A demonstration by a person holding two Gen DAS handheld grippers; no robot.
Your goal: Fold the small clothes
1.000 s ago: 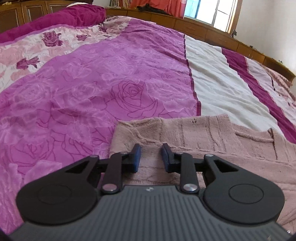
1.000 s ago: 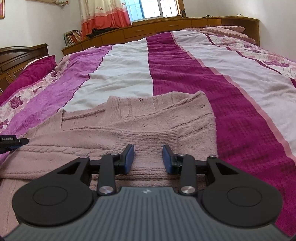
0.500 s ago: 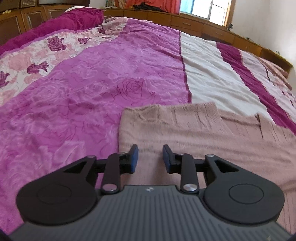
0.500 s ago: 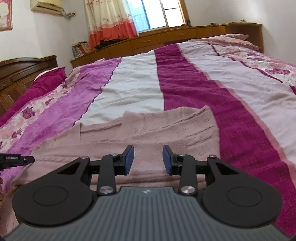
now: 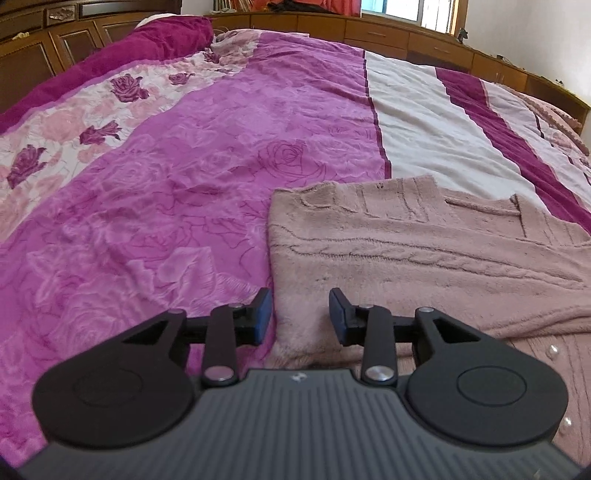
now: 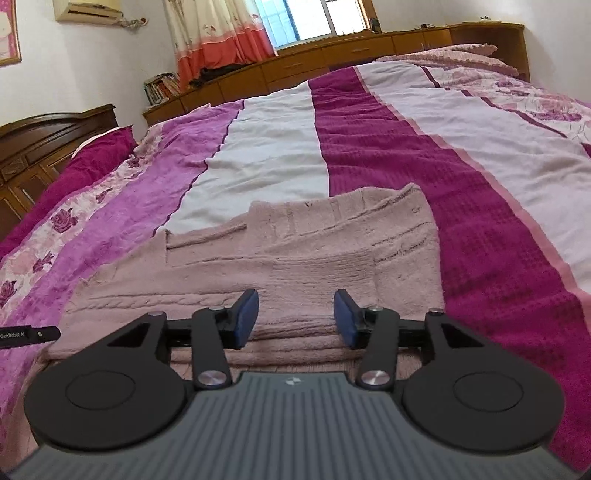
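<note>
One wide bed fills the room, covered by a bedspread (image 5: 177, 192) in lengthwise bands: pink rose print at the left, then magenta with outlined roses, white, dark maroon waffle weave, and pale pink at the right. A maroon velvet pillow (image 5: 147, 40) lies at the far left against the dark carved wooden headboard (image 6: 48, 136). Low wooden cabinets (image 6: 332, 55) run along the far wall below a bright window (image 6: 306, 18), with an orange-and-cream curtain (image 6: 214, 33) and a row of books (image 6: 162, 86) to its left. A wall air conditioner (image 6: 92, 9) sits high in the corner.

The dusty-pink cable-knit sweater (image 5: 424, 254) lies folded flat on the near part of the bed, spanning the magenta, white and maroon bands; its surface is fuzzy, its left edge straight, and small pearl beads (image 5: 554, 350) show on the layer nearest the viewer.

The left gripper (image 5: 300, 314) hovers over the sweater's left edge, jaws partly apart and just widened, nothing between them. The right gripper (image 6: 295, 317) hangs above the stacked near folds, jaws moderately wide, recently spread, gripping nothing.
</note>
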